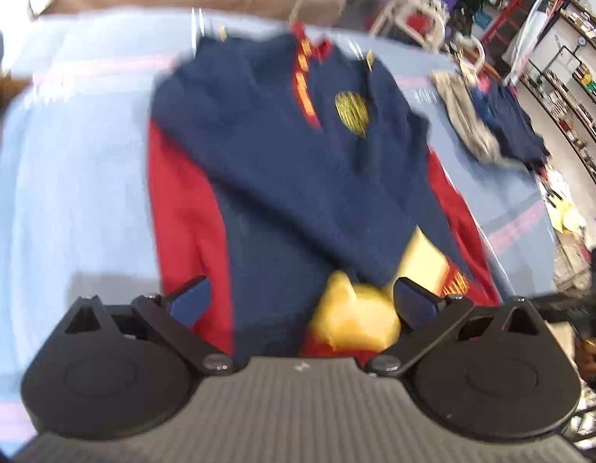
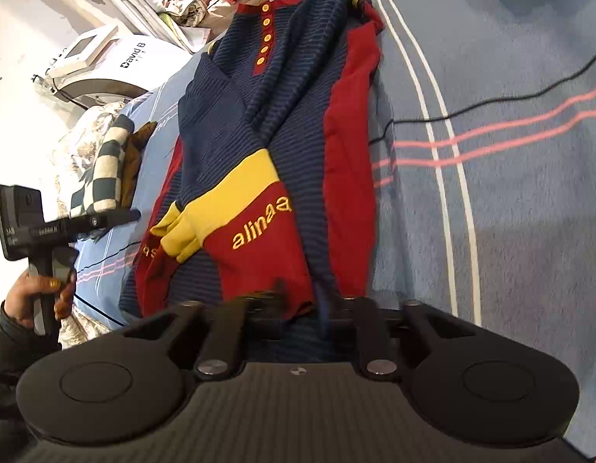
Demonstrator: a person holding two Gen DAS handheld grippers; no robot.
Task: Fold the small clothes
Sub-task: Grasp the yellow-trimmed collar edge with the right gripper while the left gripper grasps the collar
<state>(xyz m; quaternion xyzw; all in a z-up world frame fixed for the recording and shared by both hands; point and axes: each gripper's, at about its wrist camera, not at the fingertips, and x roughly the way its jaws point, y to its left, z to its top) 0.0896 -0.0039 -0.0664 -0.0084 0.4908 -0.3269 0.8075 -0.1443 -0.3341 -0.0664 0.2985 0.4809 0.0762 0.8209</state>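
- A navy, red and yellow sweater [image 1: 275, 162] is lying flat on a blue bedspread [image 1: 74, 177], collar end away from the cameras, its sleeves crossing over the body.
- The left gripper [image 1: 302, 301] is hovering above the hem end with its jaws standing wide apart; a yellow cuff [image 1: 356, 320] is sitting between the fingers, but the pads are pressing on nothing.
- The right gripper [image 2: 298, 305] is pointing down at the near hem, its jaws parted; the fingertips are blurred (too smeared to read closely), and red cloth is lying between them without a visible pinch.
- In the right wrist view, a hand [image 2: 36, 289] is gripping the handle of the left gripper, well to the side of the sweater.
- The yellow cuff [image 2: 190, 227] is resting above the embroidered lettering [image 2: 259, 227] on a red panel.
- A pile of other clothes [image 1: 490, 123] is waiting farther along the bedspread.
- A black cable [image 2: 490, 100] is trailing across the bedspread beside the sweater.
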